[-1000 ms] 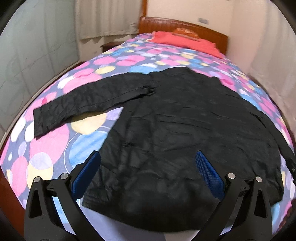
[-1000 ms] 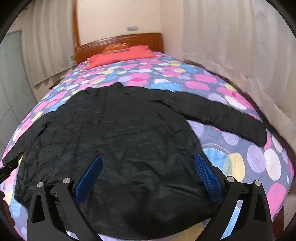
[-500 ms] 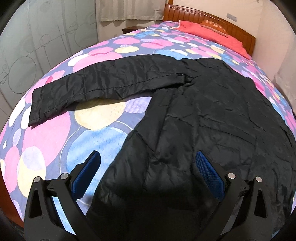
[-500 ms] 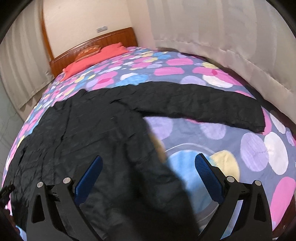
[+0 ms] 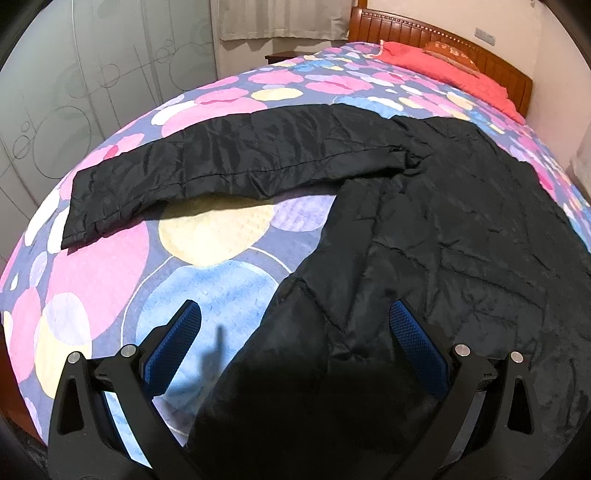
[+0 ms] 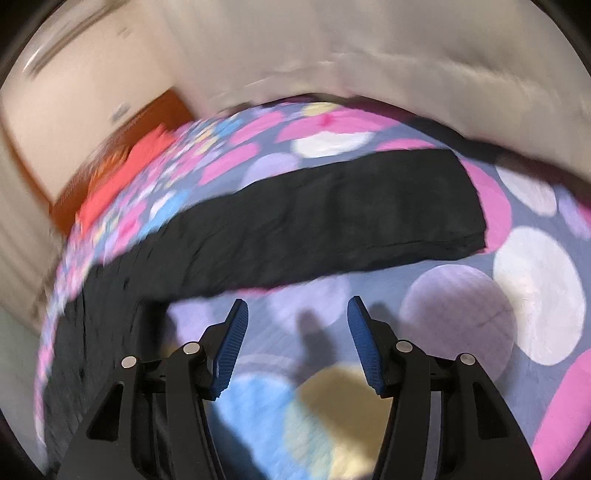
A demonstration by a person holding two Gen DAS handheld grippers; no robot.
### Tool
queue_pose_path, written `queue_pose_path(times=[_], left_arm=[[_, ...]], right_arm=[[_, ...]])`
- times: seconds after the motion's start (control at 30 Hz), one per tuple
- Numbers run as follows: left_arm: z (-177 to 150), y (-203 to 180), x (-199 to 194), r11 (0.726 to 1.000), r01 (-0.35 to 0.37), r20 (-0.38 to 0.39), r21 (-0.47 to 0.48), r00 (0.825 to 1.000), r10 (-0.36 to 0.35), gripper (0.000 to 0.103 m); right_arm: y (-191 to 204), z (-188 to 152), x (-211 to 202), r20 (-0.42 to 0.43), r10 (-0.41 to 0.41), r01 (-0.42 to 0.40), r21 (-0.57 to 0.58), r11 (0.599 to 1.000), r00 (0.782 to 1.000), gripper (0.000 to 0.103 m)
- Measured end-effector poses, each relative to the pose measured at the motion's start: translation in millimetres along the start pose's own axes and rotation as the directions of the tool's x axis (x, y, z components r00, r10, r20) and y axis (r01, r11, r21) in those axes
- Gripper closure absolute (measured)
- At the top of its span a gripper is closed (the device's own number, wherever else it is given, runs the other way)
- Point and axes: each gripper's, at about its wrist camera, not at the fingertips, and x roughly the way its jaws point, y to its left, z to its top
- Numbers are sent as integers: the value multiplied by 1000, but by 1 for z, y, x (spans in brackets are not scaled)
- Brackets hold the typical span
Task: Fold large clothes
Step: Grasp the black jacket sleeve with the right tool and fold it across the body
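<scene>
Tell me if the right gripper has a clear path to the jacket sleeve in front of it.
Probably yes: the right gripper, jaws just closing on nothing, hangs over bare bedspread, with the sleeve lying flat and uncovered just beyond.

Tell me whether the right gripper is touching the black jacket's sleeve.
Apart. In the right wrist view the right gripper has nothing between its pads, and bare bedspread shows between the fingertips and the sleeve beyond.

Bed (image 5: 110, 280) is covered by a spread with coloured circles. Black jacket (image 5: 461, 240) is laid flat on it near the foot edge, sleeves spread toward both side edges. Red pillow (image 5: 443, 70) is set at the headboard (image 5: 406, 29).
</scene>
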Motion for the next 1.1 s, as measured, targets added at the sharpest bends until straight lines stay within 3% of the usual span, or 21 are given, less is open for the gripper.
queue_pose_path(times=[0.17,0.3,0.4,0.47,0.5,0.6,0.7,0.8,0.9,1.0,1.1], left_arm=[[-5,0,8,1000,-22,-20,5,1000,23,2],[-8,-2,9,999,-37,-21,12,999,38,2],[-10,-3,10,998,-51,-22,22,998,52,2],[-12,-3,12,998,-52,-25,20,998,53,2],[-13,-3,13,999,-51,-28,16,998,51,2],[-15,-1,16,999,-42,-33,5,999,42,2],[-16,0,18,999,-36,-36,0,999,36,2],[-18,1,19,999,-32,-35,-3,999,32,2],[-19,3,21,1000,-22,-36,-12,999,22,2],[-19,5,22,1000,-8,-39,-23,999,7,2],[-20,7,23,999,6,-43,-34,999,-8,2]], right_arm=[[-53,18,28,10,80,-80,240,968,997,47],[-65,26,33,80,143,-162,317,935,986,38],[-71,32,41,127,154,-190,365,911,980,38],[-71,35,43,138,127,-170,368,914,982,47],[-71,37,44,136,95,-140,368,919,986,59],[-79,40,45,132,65,-110,374,921,989,80],[-67,44,35,130,44,-82,309,947,991,88],[-41,47,18,168,27,-62,206,977,985,89],[17,52,-5,218,55,-61,22,998,974,89],[75,49,-17,231,107,-77,-135,988,967,89],[149,31,-25,222,190,-115,-309,944,956,89]])
